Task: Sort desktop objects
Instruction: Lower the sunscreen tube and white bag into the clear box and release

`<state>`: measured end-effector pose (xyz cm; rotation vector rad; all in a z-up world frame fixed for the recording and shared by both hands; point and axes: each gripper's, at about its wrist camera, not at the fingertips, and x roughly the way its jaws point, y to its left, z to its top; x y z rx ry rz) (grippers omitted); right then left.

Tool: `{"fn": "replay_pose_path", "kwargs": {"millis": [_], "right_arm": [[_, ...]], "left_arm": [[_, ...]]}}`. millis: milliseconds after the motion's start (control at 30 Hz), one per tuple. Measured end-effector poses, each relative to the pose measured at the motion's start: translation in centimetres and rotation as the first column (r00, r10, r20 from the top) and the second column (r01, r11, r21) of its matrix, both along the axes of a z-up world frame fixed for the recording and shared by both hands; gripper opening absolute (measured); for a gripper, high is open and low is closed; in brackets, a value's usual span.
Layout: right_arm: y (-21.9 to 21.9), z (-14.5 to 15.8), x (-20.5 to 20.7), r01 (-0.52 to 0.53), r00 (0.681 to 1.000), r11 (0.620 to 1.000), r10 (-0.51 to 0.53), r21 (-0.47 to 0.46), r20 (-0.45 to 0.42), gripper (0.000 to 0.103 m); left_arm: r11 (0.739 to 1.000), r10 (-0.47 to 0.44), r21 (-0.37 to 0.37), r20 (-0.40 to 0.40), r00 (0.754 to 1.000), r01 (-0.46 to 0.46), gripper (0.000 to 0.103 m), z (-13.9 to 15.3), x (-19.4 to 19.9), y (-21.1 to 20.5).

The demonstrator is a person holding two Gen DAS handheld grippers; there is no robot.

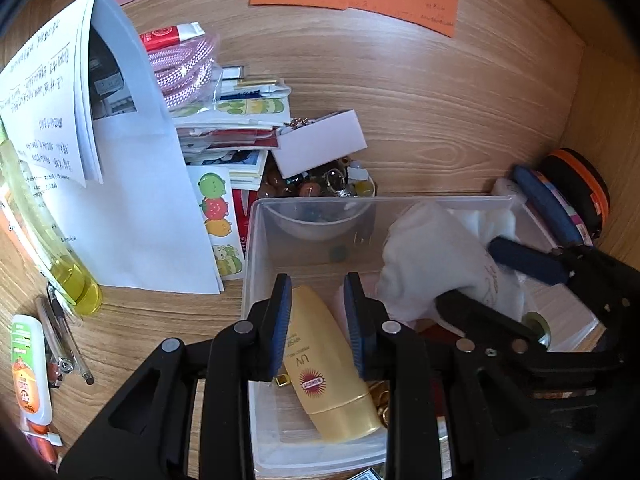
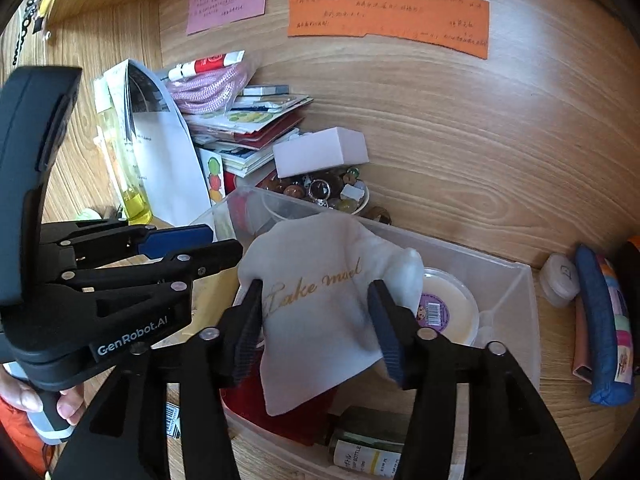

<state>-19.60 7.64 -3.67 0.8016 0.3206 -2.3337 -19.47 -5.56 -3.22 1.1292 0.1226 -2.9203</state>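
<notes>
A clear plastic box (image 1: 250,248) (image 2: 500,258) stands on the wooden desk. In it lies a yellow sunscreen tube (image 1: 320,364), cap towards me. My left gripper (image 1: 318,280) (image 2: 226,240) hovers just over the tube, its jaws narrow; the tube shows below the pads, not pinched. A white cloth pouch (image 2: 320,280) (image 1: 432,256) with gold script is bunched up in the box. My right gripper (image 2: 316,312) (image 1: 466,276) stands open around it, jaws wide, the pouch loose between them. A round tub (image 2: 452,312), a small bottle (image 2: 368,452) and something red (image 2: 248,404) also lie inside.
Behind the box are a bowl of beads (image 2: 328,192), a white block (image 2: 320,152) and a stack of stickers and cards (image 1: 240,128). White sheets (image 1: 132,184) and a yellow bottle (image 1: 72,280) stand left. A blue pencil case (image 2: 600,320) lies right. A hand (image 2: 60,404) holds the left gripper.
</notes>
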Motion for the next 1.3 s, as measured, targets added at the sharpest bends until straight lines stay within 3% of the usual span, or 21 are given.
{"fn": "replay_pose_path", "kwargs": {"millis": [233, 500, 600, 700, 867, 933, 1133, 1300], "right_arm": [[0.4, 0.8, 0.3, 0.033, 0.998, 0.999, -0.033, -0.005, -0.05, 0.067], [1.2, 2.7, 0.9, 0.049, 0.994, 0.998, -0.052, -0.033, -0.098, 0.074], [1.7, 3.7, 1.6, 0.059, 0.988, 0.997, -0.064, -0.044, -0.137, 0.081], [2.1, 4.5, 2.1, 0.063, 0.987, 0.997, -0.068, -0.042, -0.144, 0.081], [3.5, 5.9, 3.9, 0.061, 0.986, 0.996, -0.071, -0.065, -0.151, 0.084], [4.0, 6.2, 4.7, 0.073, 0.983, 0.996, -0.08, -0.048, -0.167, 0.085], [6.7, 6.3, 7.5, 0.116, 0.971, 0.993, -0.12, -0.03, -0.205, 0.088], [9.8, 5.8, 9.0, 0.145, 0.971, 0.989, -0.148, -0.03, -0.187, 0.088]], "left_arm": [[1.0, 0.008, 0.008, -0.019, 1.0, -0.008, 0.042, 0.2, -0.1, 0.1], [0.996, -0.006, 0.084, -0.05, 0.999, 0.011, 0.044, 1.9, 0.3, -0.2], [0.998, 0.007, 0.058, -0.082, 0.997, -0.002, 0.056, 3.3, 1.4, 0.0], [0.999, 0.01, 0.041, -0.136, 0.991, -0.005, 0.07, 5.1, 3.2, -0.1], [1.0, -0.013, 0.013, -0.204, 0.979, 0.016, 0.081, 7.5, 6.9, -0.3], [1.0, -0.016, 0.004, -0.221, 0.975, 0.017, 0.09, 7.8, 8.0, -0.2], [0.999, -0.051, -0.025, -0.226, 0.973, 0.046, 0.092, 7.5, 11.5, 0.3], [0.996, -0.072, -0.072, -0.169, 0.983, 0.061, 0.093, 5.3, 12.7, 0.7]]}}
